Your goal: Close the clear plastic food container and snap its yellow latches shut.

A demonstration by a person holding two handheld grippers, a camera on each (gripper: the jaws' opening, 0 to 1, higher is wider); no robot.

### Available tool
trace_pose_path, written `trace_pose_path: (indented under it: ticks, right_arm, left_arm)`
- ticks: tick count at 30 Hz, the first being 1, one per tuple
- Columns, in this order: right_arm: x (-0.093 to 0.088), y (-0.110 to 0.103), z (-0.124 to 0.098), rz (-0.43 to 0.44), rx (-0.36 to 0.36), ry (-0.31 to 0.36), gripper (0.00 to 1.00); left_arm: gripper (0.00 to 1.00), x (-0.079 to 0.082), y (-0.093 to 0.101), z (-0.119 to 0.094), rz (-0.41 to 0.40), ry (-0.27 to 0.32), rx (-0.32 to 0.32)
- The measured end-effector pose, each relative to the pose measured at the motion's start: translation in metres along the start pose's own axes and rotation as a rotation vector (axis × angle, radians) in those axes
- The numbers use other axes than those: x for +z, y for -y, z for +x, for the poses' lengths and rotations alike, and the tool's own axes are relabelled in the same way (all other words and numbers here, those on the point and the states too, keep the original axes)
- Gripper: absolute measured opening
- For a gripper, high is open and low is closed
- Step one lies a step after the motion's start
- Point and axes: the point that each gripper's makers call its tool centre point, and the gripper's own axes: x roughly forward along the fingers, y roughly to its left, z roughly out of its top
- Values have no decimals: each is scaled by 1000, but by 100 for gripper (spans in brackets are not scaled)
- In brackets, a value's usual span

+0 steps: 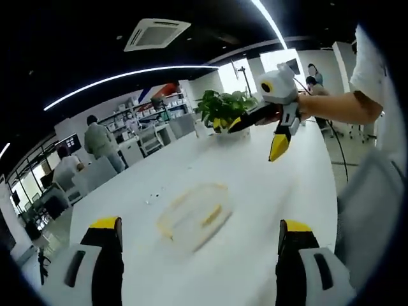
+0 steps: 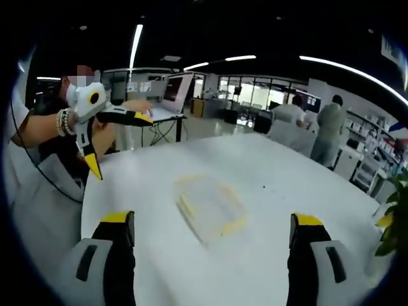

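Note:
A clear plastic food container (image 1: pixel 194 215) with yellow latches lies flat on the white table (image 1: pixel 268 191), blurred; whether its lid is seated I cannot tell. My left gripper (image 1: pixel 199 225) hovers above and short of it, jaws wide apart and empty. In the right gripper view the container (image 2: pixel 210 207) sits between and beyond the open, empty jaws of my right gripper (image 2: pixel 211 220). The right gripper (image 1: pixel 260 135), held in a hand, hangs open in the air past the container. The left gripper (image 2: pixel 116 143) is raised open at the left, well above the table (image 2: pixel 287 172).
A potted plant (image 1: pixel 223 108) stands at the table's far end, and its leaves (image 2: pixel 392 217) reach in at the right. People, shelves and desks with a monitor (image 2: pixel 175 89) fill the room behind. A person's torso is close to the table edge.

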Motion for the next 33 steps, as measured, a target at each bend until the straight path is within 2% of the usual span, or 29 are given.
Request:
trace_pose_path:
  ticks: [6,12,15,16,19,22,26,31,33]
  right_arm:
    - [-7,-18,-24,8,-36,26,98]
    - [-9,-33,-44,25,-88,71,98]
    - [-9,-39,-53,41,-126,114,97]
    - [-10,-41,-55,43,-136,120,98]
    - [-17,-45,-62,41,-181,126,98]
    - [-25,-48,-68,57,-218,131,98]
    - [-34,-55,-75,85,-240,145,97]
    - [-54,-69,-83,106,-257,114,96]
    - [-60,-74,-84,130,-256,108,95]
  left_arm:
    - [99,-16,9,-35,-64,-5,55]
    - [99,-27,17,-60,-102,-1,99]
    - [99,-32,22,-73,-104,2,122]
    - [99,-36,22,-77,-101,-13,133]
    - [99,-39,24,-89,-93,-6,159]
    - [99,-45,27,-98,-116,-1,179]
    - [99,-59,27,-107,-172,8,242]
    - [98,-70,36,-111,-245,27,265]
    - [98,-73,42,-109,-289,40,256]
